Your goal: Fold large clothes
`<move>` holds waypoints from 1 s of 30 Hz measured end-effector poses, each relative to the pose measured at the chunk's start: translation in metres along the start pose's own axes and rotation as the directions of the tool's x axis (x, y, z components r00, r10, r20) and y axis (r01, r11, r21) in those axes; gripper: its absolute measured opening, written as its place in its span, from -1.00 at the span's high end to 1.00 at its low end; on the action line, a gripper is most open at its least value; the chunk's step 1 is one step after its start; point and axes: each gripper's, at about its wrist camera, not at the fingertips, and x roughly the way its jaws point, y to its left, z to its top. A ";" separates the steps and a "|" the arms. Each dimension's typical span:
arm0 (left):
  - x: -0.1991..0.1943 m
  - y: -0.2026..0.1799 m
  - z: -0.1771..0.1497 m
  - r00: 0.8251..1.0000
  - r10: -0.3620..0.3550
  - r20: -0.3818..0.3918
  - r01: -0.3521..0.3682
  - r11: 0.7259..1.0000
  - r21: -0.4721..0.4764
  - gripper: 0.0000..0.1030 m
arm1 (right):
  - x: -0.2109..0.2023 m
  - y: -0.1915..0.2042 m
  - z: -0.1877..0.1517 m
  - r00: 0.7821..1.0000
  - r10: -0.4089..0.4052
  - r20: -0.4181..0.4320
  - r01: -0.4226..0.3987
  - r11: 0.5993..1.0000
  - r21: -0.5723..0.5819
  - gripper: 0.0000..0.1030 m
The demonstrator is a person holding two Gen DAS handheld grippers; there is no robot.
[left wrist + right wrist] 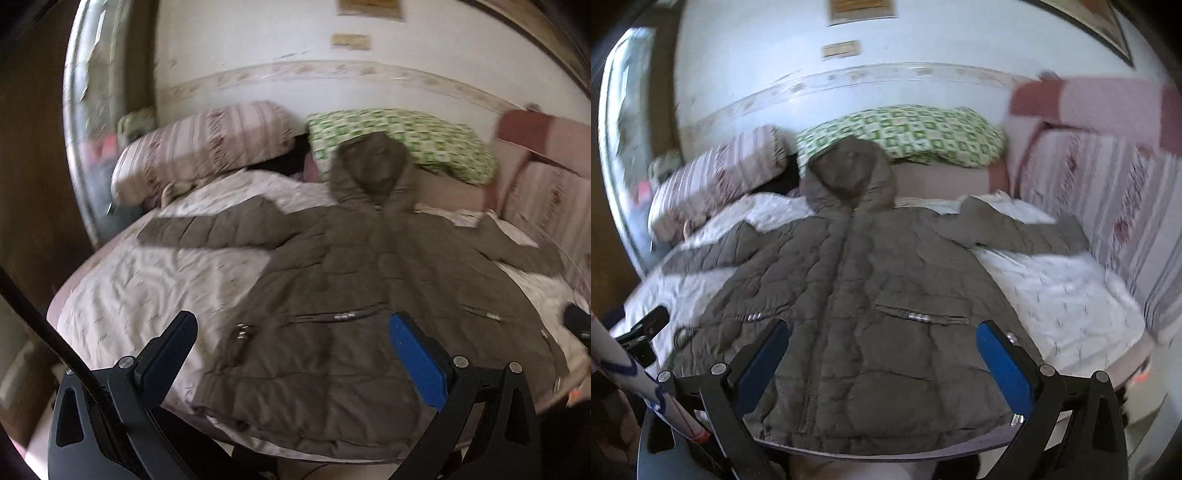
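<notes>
Jacket (332, 295) flat ahead on bed (147, 288), hood far, hem nearest. My left gripper (291, 354) and right gripper (882, 354) both spread, empty, above hem.

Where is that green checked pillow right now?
In both views the green checked pillow lies at the head of the bed against the wall, right of the striped pillow, with the jacket's hood overlapping it.
</notes>
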 end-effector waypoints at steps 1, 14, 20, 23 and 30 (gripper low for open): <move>-0.002 -0.007 -0.002 1.000 0.004 0.009 -0.005 1.000 0.014 -1.00 | 0.003 0.009 -0.004 1.000 -0.015 -0.016 0.014 1.000 -0.019 -1.00; 0.025 -0.008 -0.005 0.996 0.021 -0.088 -0.024 0.999 -0.031 -1.00 | 0.012 0.038 -0.024 0.998 -0.025 -0.056 0.017 0.992 -0.128 -1.00; 0.027 -0.012 -0.008 0.995 0.021 -0.097 -0.022 1.000 -0.012 -1.00 | 0.020 0.036 -0.025 0.995 -0.030 -0.096 0.017 0.991 -0.131 -1.00; 0.029 -0.012 -0.009 0.994 0.021 -0.108 -0.023 1.000 -0.015 -1.00 | 0.022 0.037 -0.027 0.994 -0.029 -0.105 0.015 0.991 -0.134 -1.00; 0.032 -0.010 -0.011 0.992 0.023 -0.123 -0.026 0.999 -0.018 -1.00 | 0.026 0.038 -0.027 0.992 -0.031 -0.125 0.013 0.990 -0.142 -1.00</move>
